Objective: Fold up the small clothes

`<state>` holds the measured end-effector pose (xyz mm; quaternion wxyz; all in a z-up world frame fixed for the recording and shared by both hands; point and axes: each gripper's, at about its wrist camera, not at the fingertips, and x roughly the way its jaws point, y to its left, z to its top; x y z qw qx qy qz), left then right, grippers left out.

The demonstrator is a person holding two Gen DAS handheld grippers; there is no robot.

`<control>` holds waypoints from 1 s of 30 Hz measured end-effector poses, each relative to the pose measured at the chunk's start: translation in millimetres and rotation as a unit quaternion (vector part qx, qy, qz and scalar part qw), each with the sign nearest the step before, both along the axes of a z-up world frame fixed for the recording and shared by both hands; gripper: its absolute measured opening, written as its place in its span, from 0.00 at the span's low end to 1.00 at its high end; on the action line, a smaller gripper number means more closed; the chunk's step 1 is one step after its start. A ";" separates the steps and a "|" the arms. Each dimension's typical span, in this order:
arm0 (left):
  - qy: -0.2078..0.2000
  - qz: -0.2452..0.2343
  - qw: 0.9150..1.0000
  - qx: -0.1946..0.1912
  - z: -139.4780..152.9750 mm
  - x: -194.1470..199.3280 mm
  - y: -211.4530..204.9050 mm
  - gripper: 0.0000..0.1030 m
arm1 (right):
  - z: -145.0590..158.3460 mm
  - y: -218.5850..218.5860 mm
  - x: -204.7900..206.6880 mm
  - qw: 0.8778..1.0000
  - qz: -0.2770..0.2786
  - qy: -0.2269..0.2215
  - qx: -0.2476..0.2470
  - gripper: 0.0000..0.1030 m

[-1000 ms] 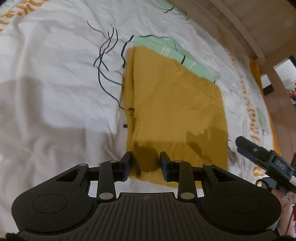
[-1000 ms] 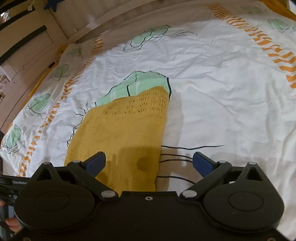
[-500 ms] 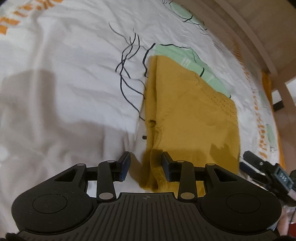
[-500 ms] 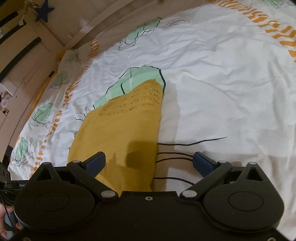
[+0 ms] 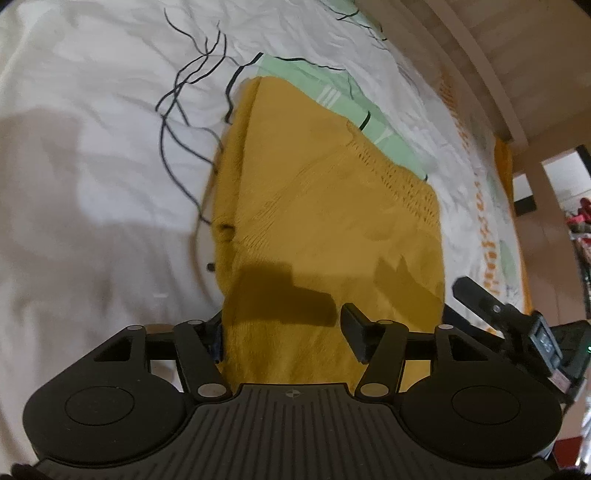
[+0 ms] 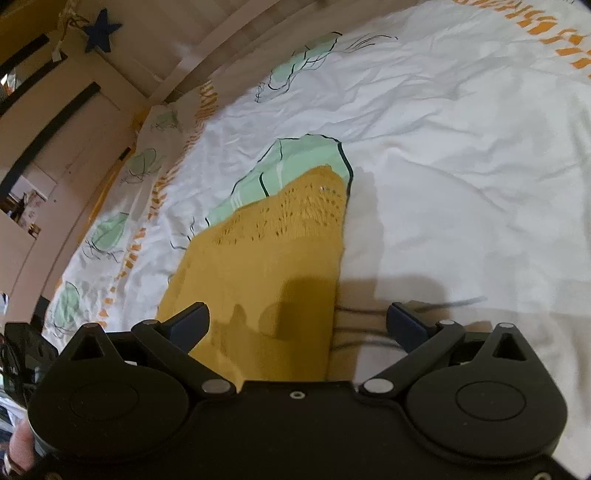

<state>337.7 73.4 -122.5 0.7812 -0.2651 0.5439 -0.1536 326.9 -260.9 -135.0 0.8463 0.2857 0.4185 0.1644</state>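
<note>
A mustard-yellow knitted garment lies folded flat on a white printed bedsheet; it also shows in the right wrist view. My left gripper is open, its jaws straddling the garment's near left corner; the left finger is partly hidden behind the cloth edge. My right gripper is open wide and empty, held over the garment's near right edge. The right gripper also shows at the right of the left wrist view.
The sheet has green leaf prints, black line drawings and orange dashes. A wooden bed rail runs along the far side. Cupboards and a blue star stand beyond the bed on the left.
My left gripper has opened wider and pushed forward, so the garment's near corner now lies between its jaws. My right gripper stays open and has tilted slightly.
</note>
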 end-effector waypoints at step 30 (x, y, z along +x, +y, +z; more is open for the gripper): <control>-0.046 -0.054 0.997 -0.029 17.1 -11.8 -28.3 0.13 | -5.1 -2.6 23.3 0.999 0.013 0.016 0.034 0.38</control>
